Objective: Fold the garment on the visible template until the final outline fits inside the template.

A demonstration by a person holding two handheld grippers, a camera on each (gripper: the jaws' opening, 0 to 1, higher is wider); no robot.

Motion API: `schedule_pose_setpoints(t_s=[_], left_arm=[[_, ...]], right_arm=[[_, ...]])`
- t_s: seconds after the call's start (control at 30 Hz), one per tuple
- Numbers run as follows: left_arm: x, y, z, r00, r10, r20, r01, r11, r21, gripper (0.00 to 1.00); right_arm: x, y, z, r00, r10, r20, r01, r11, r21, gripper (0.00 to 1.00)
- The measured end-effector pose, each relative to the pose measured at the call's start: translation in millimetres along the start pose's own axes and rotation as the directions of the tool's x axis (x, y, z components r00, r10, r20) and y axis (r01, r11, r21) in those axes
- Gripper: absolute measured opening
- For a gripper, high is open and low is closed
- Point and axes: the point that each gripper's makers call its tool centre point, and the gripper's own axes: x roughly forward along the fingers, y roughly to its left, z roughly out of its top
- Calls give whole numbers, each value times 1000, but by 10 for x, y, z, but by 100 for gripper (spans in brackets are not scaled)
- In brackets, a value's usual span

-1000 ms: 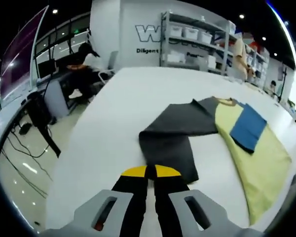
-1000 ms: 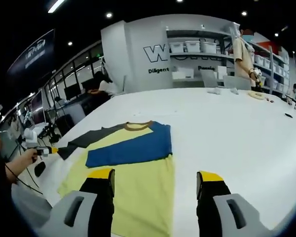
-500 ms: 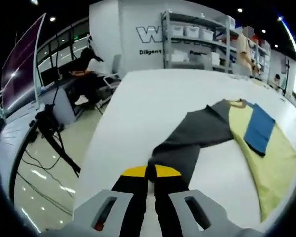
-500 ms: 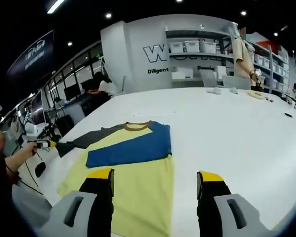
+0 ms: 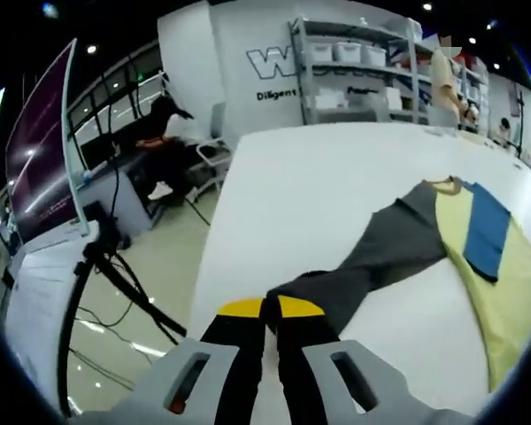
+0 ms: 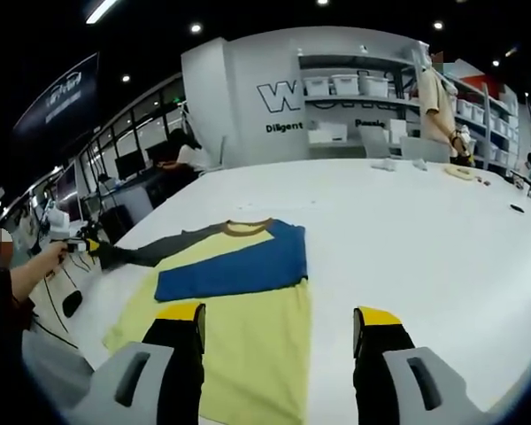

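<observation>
A T-shirt with a yellow body (image 6: pixel 239 341), a blue sleeve (image 6: pixel 233 268) folded across its chest and a brown collar (image 6: pixel 249 227) lies flat on the white table (image 6: pixel 425 239). Its grey sleeve (image 5: pixel 372 262) is pulled out straight to the side. My left gripper (image 5: pixel 270 310) is shut on the grey sleeve's cuff near the table's edge; from the right gripper view it appears small at the far left (image 6: pixel 87 246), held by a hand. My right gripper (image 6: pixel 279 317) hovers open above the shirt's lower hem with nothing between its jaws.
Shelving with white bins (image 6: pixel 354 84) lines the back wall, and a person (image 6: pixel 438 102) stands near it. Another person sits at a desk (image 5: pixel 168 133) beyond the table's left edge. A tripod and cables (image 5: pixel 106 283) stand on the floor there. Small items (image 6: pixel 465 171) lie far on the table.
My left gripper has drawn the grey sleeve outward toward the table's edge, stretching it from a folded bunch into a long straight strip. The right gripper has stayed still.
</observation>
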Motion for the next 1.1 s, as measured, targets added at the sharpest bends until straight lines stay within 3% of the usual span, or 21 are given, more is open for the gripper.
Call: schedule_pose_setpoints(t_s=[0.13, 0.3, 0.47, 0.67, 0.83, 0.9, 1.1], left_arm=[[34, 25, 71, 1000, -5, 9, 5, 1000, -16, 0], [42, 55, 140, 1000, 4, 29, -5, 1000, 28, 0], [94, 130, 49, 1000, 27, -2, -26, 994, 105, 0], [147, 212, 44, 999, 45, -6, -44, 991, 122, 1], [209, 242, 222, 997, 69, 29, -73, 987, 146, 1], [210, 219, 377, 995, 69, 70, -79, 983, 165, 1], [227, 170, 592, 993, 62, 100, -81, 978, 193, 1]], right_arm=[[-11, -24, 0, 1000, -4, 1, 4, 1000, 4, 65], [-28, -61, -16, 1000, -9, 1, 9, 1000, 13, 65], [-41, -93, -35, 1000, -17, -3, 17, 1000, 21, 66], [-53, -125, -38, 1000, -24, -4, 24, 999, 26, 66], [-39, -121, -44, 1000, -22, -6, 22, 999, 30, 66], [-34, -115, -52, 1000, -19, -9, 20, 999, 30, 66], [-27, -120, -66, 1000, -17, -13, 17, 999, 34, 66]])
